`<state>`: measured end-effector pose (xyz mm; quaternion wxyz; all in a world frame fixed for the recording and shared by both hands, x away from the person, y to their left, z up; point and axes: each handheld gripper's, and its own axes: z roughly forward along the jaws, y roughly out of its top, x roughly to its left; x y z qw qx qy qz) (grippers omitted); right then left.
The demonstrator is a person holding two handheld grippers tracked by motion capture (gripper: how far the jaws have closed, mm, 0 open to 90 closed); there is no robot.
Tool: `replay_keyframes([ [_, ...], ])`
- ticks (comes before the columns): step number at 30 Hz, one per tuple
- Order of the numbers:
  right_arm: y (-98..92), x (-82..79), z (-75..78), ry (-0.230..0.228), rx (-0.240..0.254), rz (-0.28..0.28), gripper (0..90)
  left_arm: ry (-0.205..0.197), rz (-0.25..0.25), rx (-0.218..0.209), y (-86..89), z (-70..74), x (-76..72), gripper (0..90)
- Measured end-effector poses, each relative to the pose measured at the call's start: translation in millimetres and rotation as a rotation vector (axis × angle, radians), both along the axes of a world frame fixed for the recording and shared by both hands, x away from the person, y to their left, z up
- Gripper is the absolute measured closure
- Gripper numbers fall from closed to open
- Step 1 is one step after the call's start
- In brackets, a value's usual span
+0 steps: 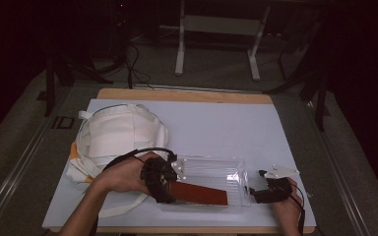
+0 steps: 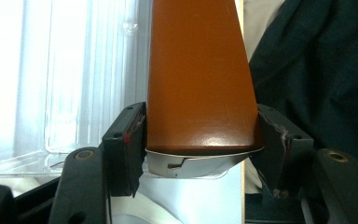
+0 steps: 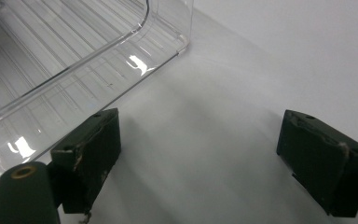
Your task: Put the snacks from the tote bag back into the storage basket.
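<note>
Left hand-held gripper [image 2: 200,135] clamps brown carton [image 2: 198,79] over clear plastic bin [image 1: 211,172]; right hand-held gripper [image 3: 198,163] gapes empty beside it; unsteadied bin may skid on worktop [image 1: 216,123].

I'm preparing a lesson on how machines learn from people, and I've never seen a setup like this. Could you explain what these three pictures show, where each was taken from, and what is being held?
No robot here: a person holds a two-jaw tool in each hand. The high view looks down on the white table. The other two pictures come from cameras riding on the tools, looking along their black jaws.

On the table lie a cream cloth bag and a clear plastic box. The left gripper clamps a flat brown packet by its sides, over the clear plastic box. The right gripper rests beside the box's corner, its jaws wide apart with nothing between them.
</note>
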<state>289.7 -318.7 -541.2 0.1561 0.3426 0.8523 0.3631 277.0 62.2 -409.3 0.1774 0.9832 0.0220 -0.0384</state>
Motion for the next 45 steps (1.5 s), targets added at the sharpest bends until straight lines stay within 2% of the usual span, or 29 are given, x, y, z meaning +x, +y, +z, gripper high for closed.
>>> replay_keyframes([
  [5,0.1,0.0,0.0,0.0,0.0,-0.001,13.5,0.008,0.005,-0.001,-1.4,-1.7,1.1,38.7],
  [9,0.0,0.0,0.0,0.0,0.0,0.0,13.5,-0.016,0.004,0.006,-4.5,-4.6,0.0,40.0],
  [13,0.0,0.0,0.0,0.0,0.0,0.0,13.5,0.016,0.003,0.025,-6.0,-7.7,1.5,38.2],
  [16,-0.1,0.1,0.0,0.0,0.0,0.001,13.5,0.041,0.014,-0.002,-1.2,-3.5,2.8,36.7],
  [22,0.0,0.1,0.0,0.0,0.0,0.0,13.5,0.019,0.029,0.001,8.4,3.3,0.1,36.7],
  [28,0.0,0.1,0.0,0.0,0.0,0.0,13.5,0.005,0.046,-0.01,15.8,2.8,-0.1,36.7],
  [34,0.1,-0.1,0.0,0.001,0.0,-0.001,13.5,-0.01,0.092,-0.032,24.7,1.6,3.5,36.5],
  [37,0.1,-0.1,0.0,0.0,0.0,-0.001,13.5,-0.025,0.136,-0.034,30.2,0.7,7.7,36.6],
  [40,0.1,-0.1,0.1,0.001,0.001,-0.001,13.5,-0.038,0.172,-0.06,36.6,1.5,11.1,36.5],
  [43,0.1,-0.1,0.0,0.0,0.001,-0.001,13.5,-0.071,0.217,-0.081,42.2,2.7,13.6,35.5],
  [45,0.1,-0.1,0.0,0.0,0.001,-0.001,13.5,-0.117,0.263,-0.083,45.3,2.7,14.4,35.0],
])
